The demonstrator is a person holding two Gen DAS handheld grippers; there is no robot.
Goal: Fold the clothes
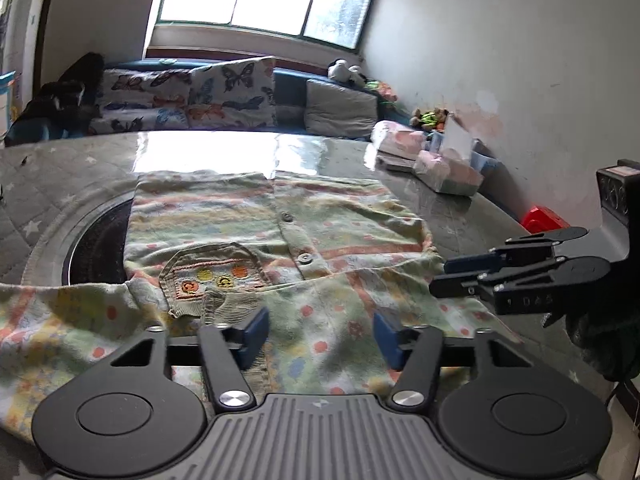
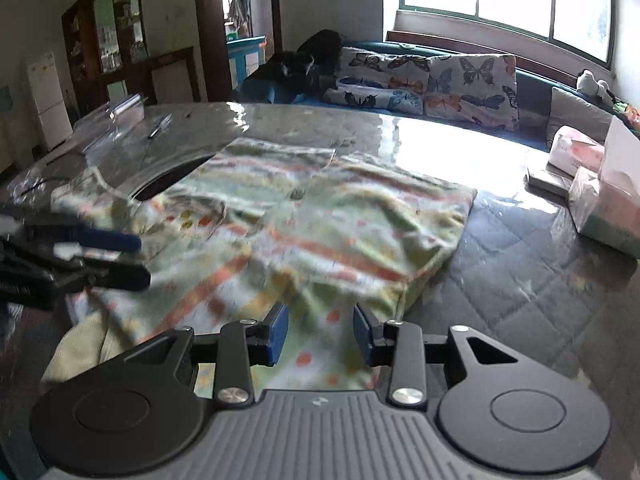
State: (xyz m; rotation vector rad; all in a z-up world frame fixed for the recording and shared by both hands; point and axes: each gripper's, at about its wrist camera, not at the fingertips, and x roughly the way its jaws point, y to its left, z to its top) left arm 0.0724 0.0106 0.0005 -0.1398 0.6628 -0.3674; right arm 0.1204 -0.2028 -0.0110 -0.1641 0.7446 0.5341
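A pale green child's shirt (image 1: pixel 248 232) with orange stripes, dots, buttons and a chest pocket (image 1: pixel 212 276) lies on the table, its near part folded over. My left gripper (image 1: pixel 320 336) is open just above the near hem, empty. My right gripper (image 2: pixel 320 334) is open over the shirt's (image 2: pixel 320 216) near right part, empty. The right gripper shows at the right of the left wrist view (image 1: pixel 500 276). The left gripper shows at the left of the right wrist view (image 2: pixel 108 256). The right wrist view is blurred.
The grey quilted table cover (image 2: pixel 520 280) under glossy plastic has a dark round hole (image 1: pixel 100 240) at the shirt's left. Tissue packs and boxes (image 1: pixel 440 160) stand at the far right. A sofa with butterfly cushions (image 1: pixel 192 96) runs behind the table.
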